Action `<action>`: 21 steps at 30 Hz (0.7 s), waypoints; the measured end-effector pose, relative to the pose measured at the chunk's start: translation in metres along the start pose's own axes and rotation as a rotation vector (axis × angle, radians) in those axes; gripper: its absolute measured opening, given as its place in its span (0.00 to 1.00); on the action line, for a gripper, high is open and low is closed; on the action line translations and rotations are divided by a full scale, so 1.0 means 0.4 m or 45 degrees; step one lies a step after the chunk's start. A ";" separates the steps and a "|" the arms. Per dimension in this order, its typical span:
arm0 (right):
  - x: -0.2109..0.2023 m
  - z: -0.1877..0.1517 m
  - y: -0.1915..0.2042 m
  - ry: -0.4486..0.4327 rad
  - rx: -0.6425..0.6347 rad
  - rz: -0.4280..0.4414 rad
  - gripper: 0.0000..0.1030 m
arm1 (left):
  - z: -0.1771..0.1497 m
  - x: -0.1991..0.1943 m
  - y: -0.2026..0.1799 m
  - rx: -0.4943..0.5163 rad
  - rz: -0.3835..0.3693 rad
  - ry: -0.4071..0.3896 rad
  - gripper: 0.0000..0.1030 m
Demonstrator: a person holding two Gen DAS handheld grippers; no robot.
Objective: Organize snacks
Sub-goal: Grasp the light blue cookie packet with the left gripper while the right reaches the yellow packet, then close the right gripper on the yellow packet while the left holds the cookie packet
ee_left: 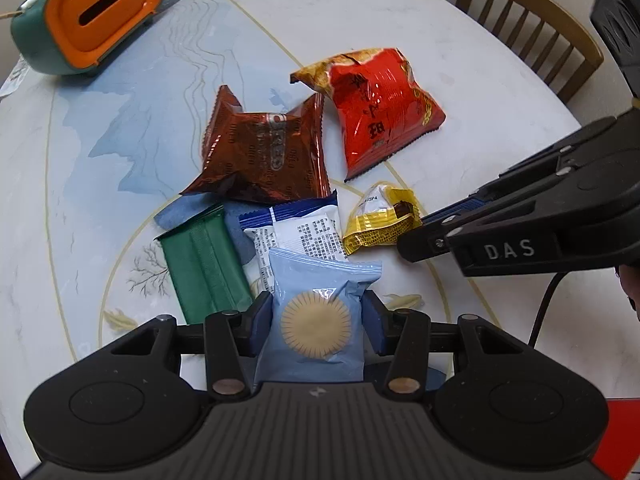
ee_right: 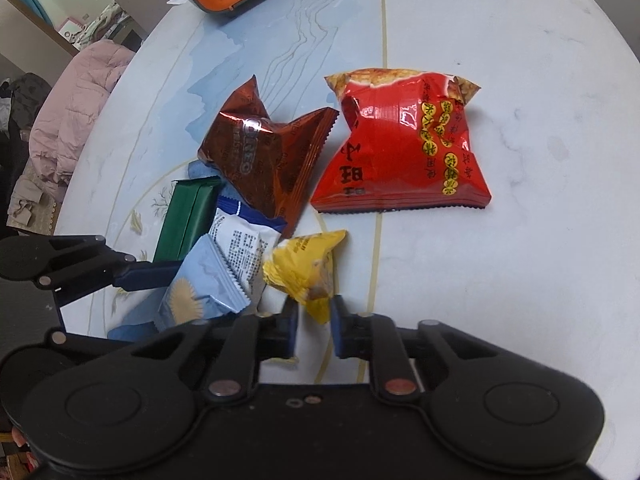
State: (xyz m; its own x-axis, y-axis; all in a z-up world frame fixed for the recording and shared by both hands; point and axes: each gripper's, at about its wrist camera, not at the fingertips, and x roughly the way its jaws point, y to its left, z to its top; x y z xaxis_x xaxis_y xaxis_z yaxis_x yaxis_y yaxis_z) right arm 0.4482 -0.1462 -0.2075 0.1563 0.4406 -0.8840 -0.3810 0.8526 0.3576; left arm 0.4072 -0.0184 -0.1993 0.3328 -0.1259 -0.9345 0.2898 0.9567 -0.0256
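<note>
Several snack packets lie bunched on the round marble table (ee_left: 400, 20). My left gripper (ee_left: 316, 300) is shut on a light blue biscuit packet (ee_left: 316, 320), its pads pressing both sides. Beside it lie a green packet (ee_left: 204, 272), a white-and-blue packet (ee_left: 300, 232), a brown Oreo packet (ee_left: 264, 152) and a red bag (ee_left: 380, 120). My right gripper (ee_right: 314, 304) is shut on the near corner of a small yellow packet (ee_right: 304, 264). In the left wrist view it comes in from the right, tips at the yellow packet (ee_left: 380, 220).
An orange-and-green tissue box (ee_left: 92, 12) stands at the far left of the table. A wooden chair (ee_left: 532, 28) is behind the far right edge. A pink jacket (ee_right: 76, 104) lies beyond the table's left edge. Bare tabletop (ee_right: 520, 280) stretches right of the red bag (ee_right: 400, 152).
</note>
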 end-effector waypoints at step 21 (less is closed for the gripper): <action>-0.110 0.005 0.029 -0.141 -0.030 -0.014 0.76 | -0.046 -0.139 0.046 -0.166 -0.036 -0.077 0.45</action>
State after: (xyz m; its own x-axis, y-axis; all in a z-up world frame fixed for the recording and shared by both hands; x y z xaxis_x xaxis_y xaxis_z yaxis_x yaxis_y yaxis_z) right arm 0.4389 -0.1550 -0.1639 0.2600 0.4607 -0.8486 -0.3996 0.8514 0.3398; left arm 0.3775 0.0111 -0.1545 0.3811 -0.1650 -0.9097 0.1821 0.9781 -0.1012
